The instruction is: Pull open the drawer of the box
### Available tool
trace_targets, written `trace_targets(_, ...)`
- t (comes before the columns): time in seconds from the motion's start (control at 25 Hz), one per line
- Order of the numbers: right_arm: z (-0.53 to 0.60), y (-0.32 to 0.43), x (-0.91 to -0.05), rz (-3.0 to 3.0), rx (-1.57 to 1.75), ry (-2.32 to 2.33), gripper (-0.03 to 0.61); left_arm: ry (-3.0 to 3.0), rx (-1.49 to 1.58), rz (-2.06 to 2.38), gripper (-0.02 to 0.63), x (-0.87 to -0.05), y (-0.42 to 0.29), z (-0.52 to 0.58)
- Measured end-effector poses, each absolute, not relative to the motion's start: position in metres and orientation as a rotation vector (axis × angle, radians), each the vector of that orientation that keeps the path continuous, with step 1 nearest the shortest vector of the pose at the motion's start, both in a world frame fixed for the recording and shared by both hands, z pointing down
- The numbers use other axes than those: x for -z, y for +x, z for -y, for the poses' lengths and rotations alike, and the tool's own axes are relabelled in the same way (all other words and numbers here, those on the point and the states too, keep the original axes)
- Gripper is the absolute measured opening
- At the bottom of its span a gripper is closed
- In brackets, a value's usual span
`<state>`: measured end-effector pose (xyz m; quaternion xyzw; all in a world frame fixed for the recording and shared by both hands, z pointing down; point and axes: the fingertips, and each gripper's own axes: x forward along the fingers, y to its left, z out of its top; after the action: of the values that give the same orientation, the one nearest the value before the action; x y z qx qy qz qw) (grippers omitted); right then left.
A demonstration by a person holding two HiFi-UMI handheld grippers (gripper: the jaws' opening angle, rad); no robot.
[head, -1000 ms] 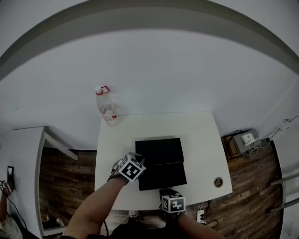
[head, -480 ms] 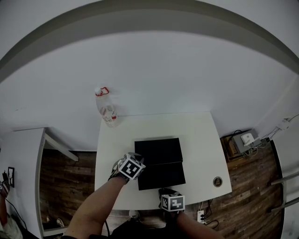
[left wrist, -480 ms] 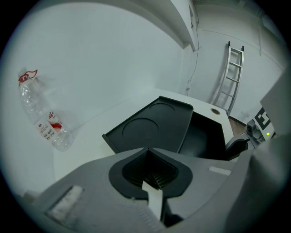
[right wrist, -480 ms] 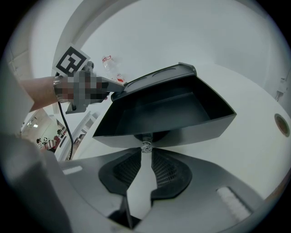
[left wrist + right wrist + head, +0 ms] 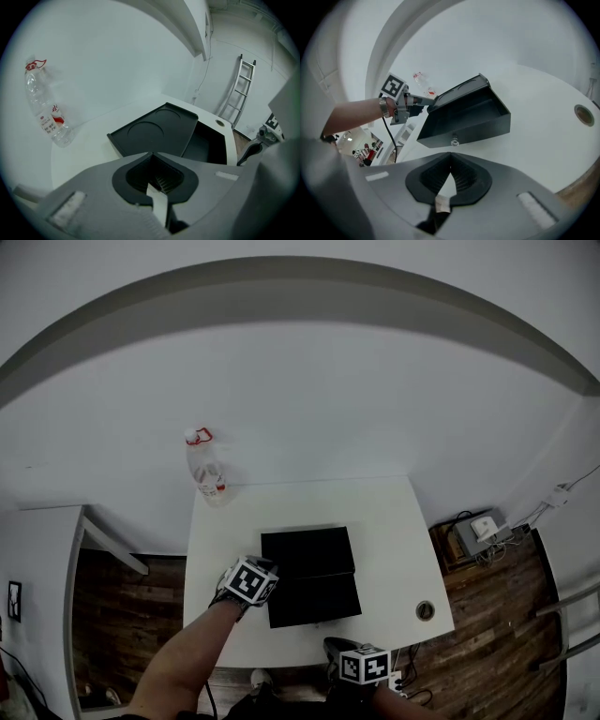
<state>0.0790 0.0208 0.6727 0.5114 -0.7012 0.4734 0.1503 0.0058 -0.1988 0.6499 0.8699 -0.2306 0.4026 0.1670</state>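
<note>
**Drawer standing open; both grippers empty.**
Head view: box (image 5: 307, 552) mid-worktop, drawer (image 5: 314, 599) out toward the near edge. Left gripper view: left gripper (image 5: 151, 159) pressed together beside the box. Right gripper view: right gripper (image 5: 450, 159) closed, short of the knob (image 5: 453, 140). Any further pull should run straight, with the box braced.

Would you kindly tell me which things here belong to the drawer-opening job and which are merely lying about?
Belong to the job: black box; its drawer, already open; knob on the drawer front; left claw; right claw.

Just lying about: plastic bottle; round grommet; ladder.
</note>
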Motion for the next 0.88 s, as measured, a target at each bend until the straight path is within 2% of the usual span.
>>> trace_targets(0.36,-0.02,0.109,-0.621,2.238,-1.509,1.495,0.005,2.48,-0.997,0.686,0.006,-0.615,-0.024,0.177)
trace_targets(0.6,-0.018,0.13,-0.583,2.403,-1.543,1.539,0.005,2.409,-0.578,0.583,0.005,-0.577,-0.042,0.124)
trace_targets(0.88,-0.015,0.12,-0.56,2.512,-1.536,1.447,0.005,2.237,-0.243,0.45,0.005,-0.56,-0.056,0.045)
